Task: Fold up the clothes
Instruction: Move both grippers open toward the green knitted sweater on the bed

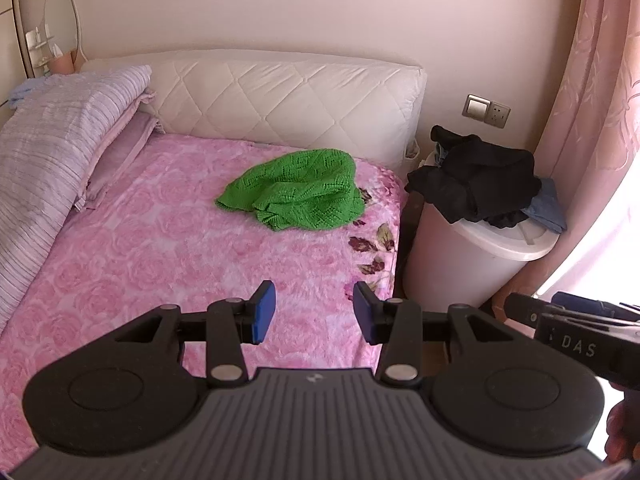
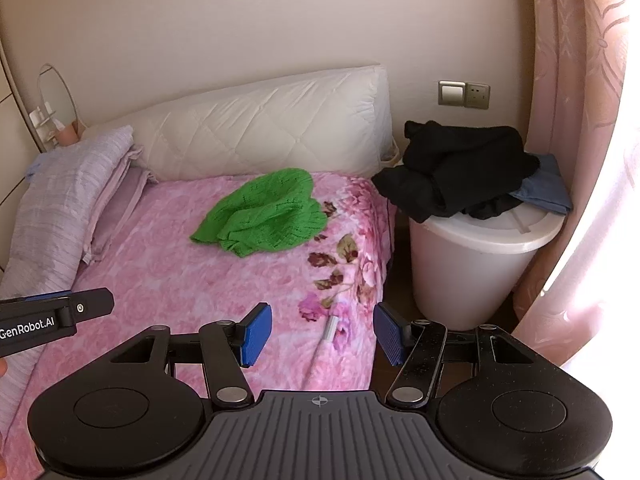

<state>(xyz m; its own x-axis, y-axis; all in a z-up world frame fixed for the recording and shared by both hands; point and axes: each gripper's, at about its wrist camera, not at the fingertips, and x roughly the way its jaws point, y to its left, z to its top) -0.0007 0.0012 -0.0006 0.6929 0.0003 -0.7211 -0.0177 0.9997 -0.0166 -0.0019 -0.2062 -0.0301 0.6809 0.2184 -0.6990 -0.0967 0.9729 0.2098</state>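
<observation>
- Crumpled green knitted sweater point(image 1: 294, 188) lies on the pink rose-patterned blanket point(image 1: 160, 248)
- Left gripper point(image 1: 314, 312) and right gripper point(image 2: 322, 334) hover spread apart, empty

A bright green knitted garment point(image 1: 294, 188) point(image 2: 262, 214) lies crumpled in a loose heap on the pink rose-patterned bed cover point(image 1: 160, 248) point(image 2: 192, 280), towards the head of the bed and nearer its right edge. Its open, lacy stitch pattern shows across the rumpled surface, and the folds bunch over one another so no sleeve or neckline can be made out. To the right of the bed, a jumble of black clothes point(image 1: 476, 174) point(image 2: 452, 168) is piled on a white bin point(image 1: 472, 268) point(image 2: 476, 268), spilling over its rim, with a blue piece point(image 1: 546, 204) point(image 2: 546, 188) poking out at the right.
</observation>
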